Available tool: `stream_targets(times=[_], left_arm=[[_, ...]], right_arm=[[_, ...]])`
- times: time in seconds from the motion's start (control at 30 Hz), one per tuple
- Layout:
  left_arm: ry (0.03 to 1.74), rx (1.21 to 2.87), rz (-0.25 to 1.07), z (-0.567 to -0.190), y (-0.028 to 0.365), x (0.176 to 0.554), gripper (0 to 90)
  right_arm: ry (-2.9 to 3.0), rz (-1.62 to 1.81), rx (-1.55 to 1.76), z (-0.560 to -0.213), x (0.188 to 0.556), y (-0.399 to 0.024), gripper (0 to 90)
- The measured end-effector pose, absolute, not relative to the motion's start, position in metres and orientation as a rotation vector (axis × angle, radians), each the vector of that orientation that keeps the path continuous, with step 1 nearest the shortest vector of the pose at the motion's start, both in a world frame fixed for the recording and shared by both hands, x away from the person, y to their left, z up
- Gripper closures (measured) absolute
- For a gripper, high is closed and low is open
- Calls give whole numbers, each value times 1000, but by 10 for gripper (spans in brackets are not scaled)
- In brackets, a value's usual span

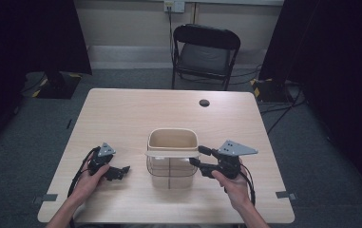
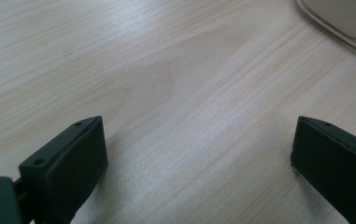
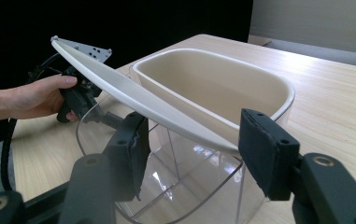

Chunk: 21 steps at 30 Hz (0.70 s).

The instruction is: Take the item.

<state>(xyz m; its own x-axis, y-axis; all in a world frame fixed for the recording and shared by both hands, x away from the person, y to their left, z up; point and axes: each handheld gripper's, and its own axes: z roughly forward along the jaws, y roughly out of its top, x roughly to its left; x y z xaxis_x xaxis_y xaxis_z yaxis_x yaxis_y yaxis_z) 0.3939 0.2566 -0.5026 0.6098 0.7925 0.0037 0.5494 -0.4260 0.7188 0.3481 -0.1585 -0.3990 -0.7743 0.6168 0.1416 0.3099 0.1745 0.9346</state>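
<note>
Right gripper point(image 3: 192, 144) sits nearer, jaws apart either side of the handle point(image 3: 138, 100) lying crosswise over the container point(image 1: 172, 159) mid-frame, while left gripper point(image 1: 114, 172), jaws apart, idles lower left.

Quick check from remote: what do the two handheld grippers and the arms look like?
Both the left gripper and the right gripper are black, with blocky rectangular jaws, a grey three-cornered plate on top and a black cable trailing back. The forearms are bare, no sleeves in view.
</note>
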Motion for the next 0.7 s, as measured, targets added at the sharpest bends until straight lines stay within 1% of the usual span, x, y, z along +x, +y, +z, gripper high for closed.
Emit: stream_targets(times=[0.47, 0.7], left_arm=[[1052, 2141, 451, -503, 257, 394, 31], [1052, 2141, 451, -503, 257, 394, 31]], right_arm=[[2190, 1651, 882, -396, 349, -156, 434], [2190, 1652, 874, -395, 349, -155, 454]])
